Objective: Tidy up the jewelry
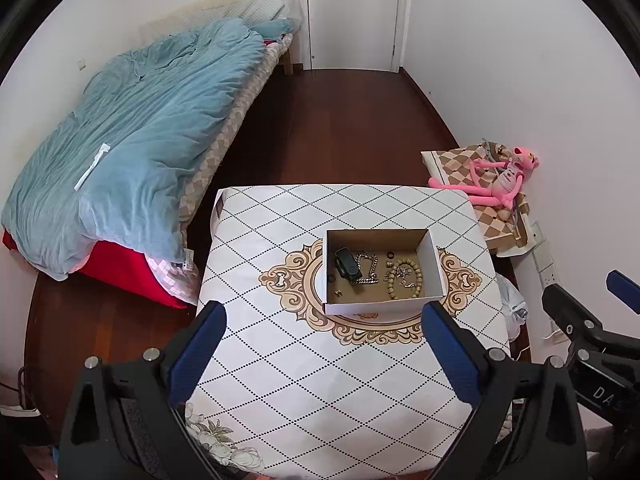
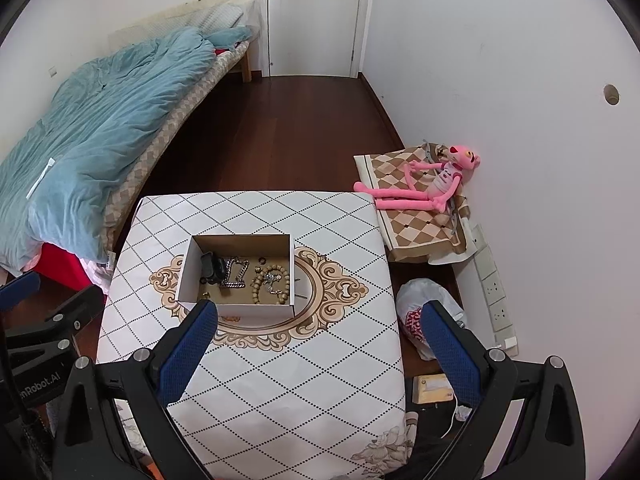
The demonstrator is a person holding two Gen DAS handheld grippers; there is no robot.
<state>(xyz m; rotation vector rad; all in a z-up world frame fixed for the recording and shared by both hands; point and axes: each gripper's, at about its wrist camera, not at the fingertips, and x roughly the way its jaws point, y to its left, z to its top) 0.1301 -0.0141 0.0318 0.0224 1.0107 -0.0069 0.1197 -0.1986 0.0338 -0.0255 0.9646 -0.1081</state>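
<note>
A small open cardboard box (image 1: 434, 264) (image 2: 186, 276) sits at the middle of the patterned table (image 1: 320, 380) (image 2: 280, 392). Inside lie a beaded bracelet (image 1: 416, 278) (image 2: 285, 284), a silver chain (image 1: 370, 268) (image 2: 236, 272), a black watch-like piece (image 1: 347, 266) (image 2: 210, 266), and small rings and earrings. My left gripper (image 1: 324, 320) hovers open above the table's near half, short of the box, nothing between its blue pads. My right gripper (image 2: 320, 320) is open too, empty, near the table's right front. Each gripper shows at the other view's edge.
A bed with a blue duvet (image 1: 132, 136) (image 2: 92, 132) stands left of the table. A pink plush toy (image 1: 500, 180) (image 2: 428, 184) lies on a checked cloth at the right wall. A white plastic bag (image 2: 420, 320) sits on the floor. A shut door (image 1: 352, 12) is at the back.
</note>
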